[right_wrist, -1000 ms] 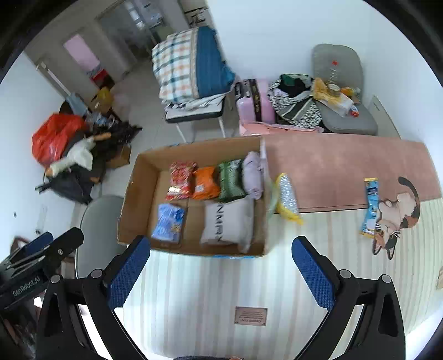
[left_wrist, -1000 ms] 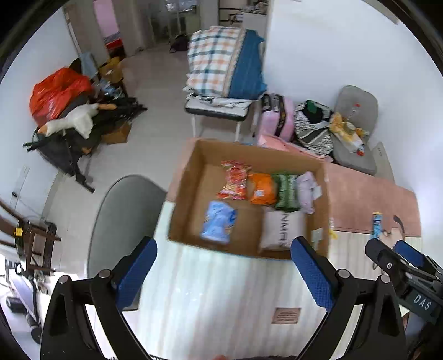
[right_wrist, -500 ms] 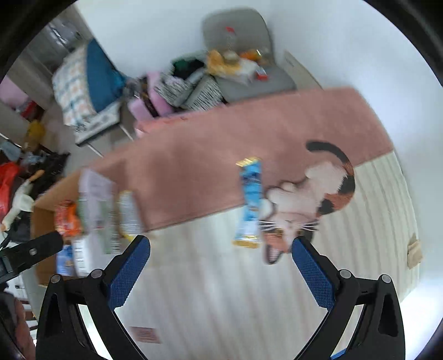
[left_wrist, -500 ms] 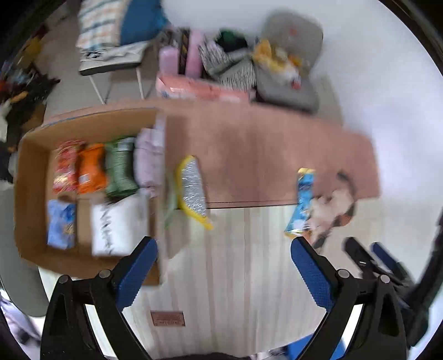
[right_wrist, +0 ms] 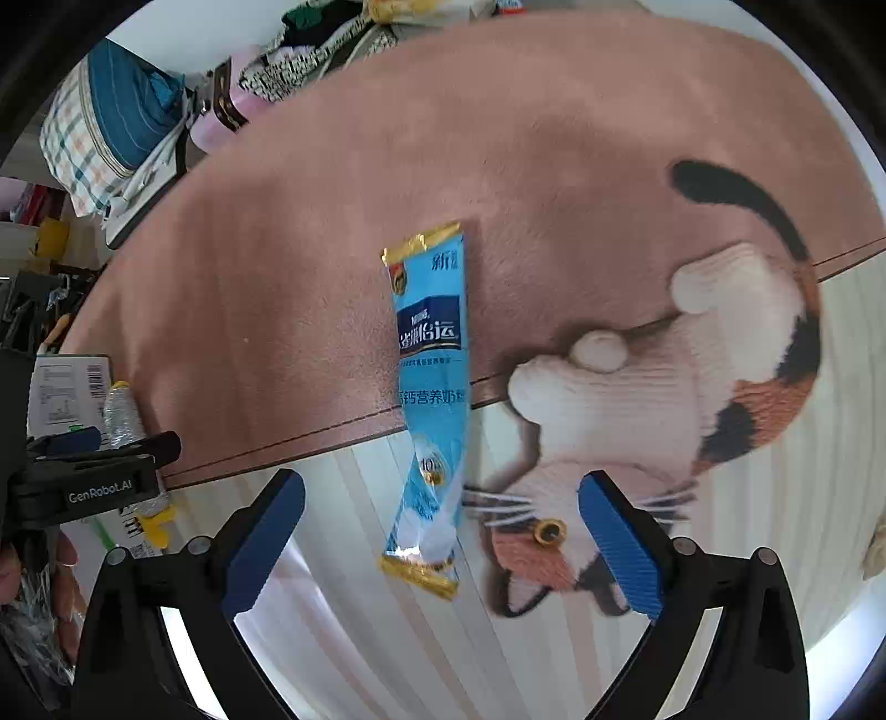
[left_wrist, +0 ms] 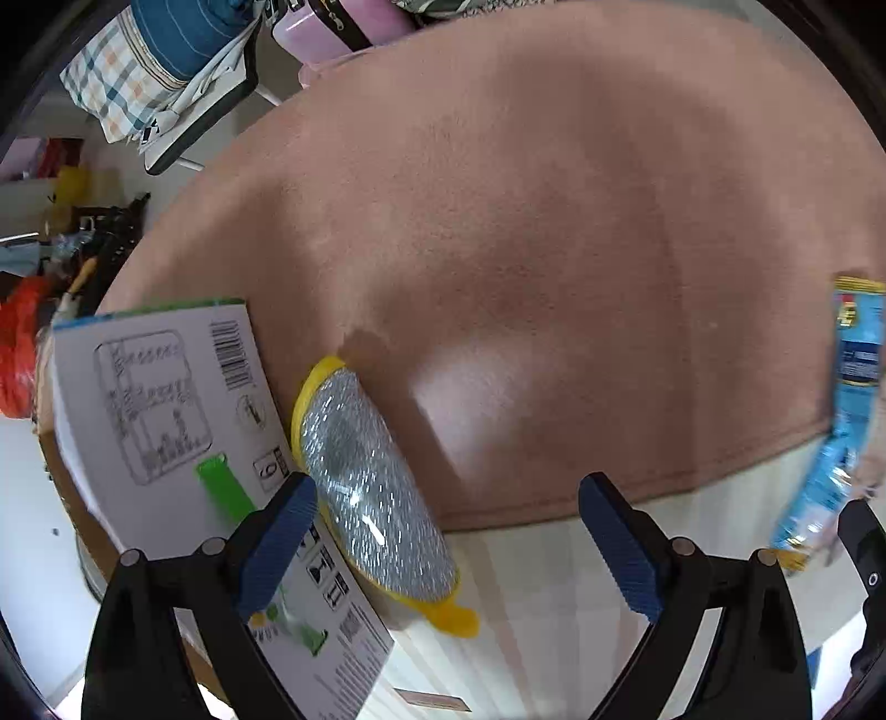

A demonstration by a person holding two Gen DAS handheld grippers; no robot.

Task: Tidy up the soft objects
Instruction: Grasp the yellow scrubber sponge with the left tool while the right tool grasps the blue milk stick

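A silver pouch with yellow edges (left_wrist: 371, 487) lies on the floor against the white printed flap (left_wrist: 166, 421) of the cardboard box. My left gripper (left_wrist: 448, 543) hangs open just above it, its left fingertip beside the pouch. A long blue sachet (right_wrist: 432, 399) lies across the edge of the pink rug (right_wrist: 332, 277) and the striped mat. My right gripper (right_wrist: 443, 537) is open, its fingers either side of the sachet's lower end. The sachet also shows at the right edge of the left wrist view (left_wrist: 836, 437). The left gripper appears in the right wrist view (right_wrist: 94, 482).
A cat-shaped patch (right_wrist: 664, 399) is on the rug to the right of the sachet. A chair with a plaid quilt (right_wrist: 105, 116), a pink suitcase (left_wrist: 332, 27) and piled clothes stand beyond the rug. Clutter and a red bag (left_wrist: 16, 354) lie at far left.
Both grippers have swung right from the box and dropped low, the left over the silver pouch, the right over the blue sachet. Both stay open and empty.
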